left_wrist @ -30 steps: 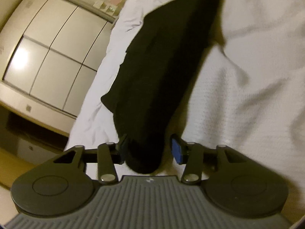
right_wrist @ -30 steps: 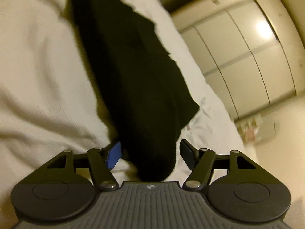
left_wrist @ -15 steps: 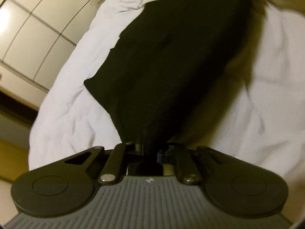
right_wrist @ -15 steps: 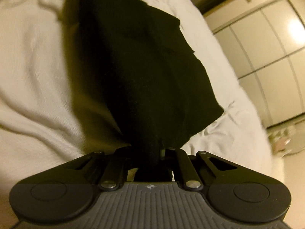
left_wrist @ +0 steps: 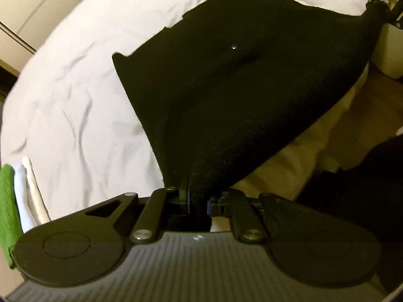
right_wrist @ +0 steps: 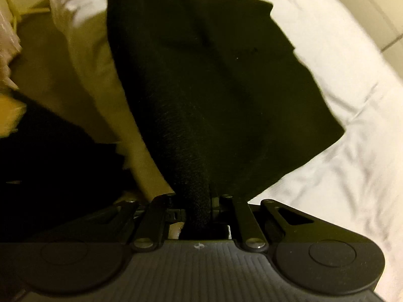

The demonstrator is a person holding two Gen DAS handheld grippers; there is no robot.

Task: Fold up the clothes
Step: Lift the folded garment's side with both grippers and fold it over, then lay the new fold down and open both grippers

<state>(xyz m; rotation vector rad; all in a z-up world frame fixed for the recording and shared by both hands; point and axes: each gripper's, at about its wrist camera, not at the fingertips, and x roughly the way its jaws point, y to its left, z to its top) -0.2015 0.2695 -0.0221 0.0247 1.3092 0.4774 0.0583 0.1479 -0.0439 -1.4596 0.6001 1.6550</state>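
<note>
A black garment (left_wrist: 239, 75) hangs stretched above the white bed, held up at two corners. My left gripper (left_wrist: 197, 198) is shut on one corner, the cloth bunched between its fingers. In the right wrist view the same black garment (right_wrist: 214, 88) spreads out from my right gripper (right_wrist: 201, 209), which is shut on the other corner. The right gripper (left_wrist: 377, 2) also shows at the top right of the left wrist view, pinching the far corner. The garment's free lower edge droops towards the sheet.
The bed's white sheet (left_wrist: 75, 88) lies wrinkled below. Folded green cloth (left_wrist: 7, 201) and white cloth (left_wrist: 25, 188) sit at its left edge. Pale cupboard doors (left_wrist: 32, 5) stand beyond the bed. A person's dark clothing (right_wrist: 50, 163) and beige floor (right_wrist: 37, 58) lie alongside the bed.
Both grippers closed on the garment's corners, then rose and tipped downward. The garment came up off the sheet and now hangs spread between them.
</note>
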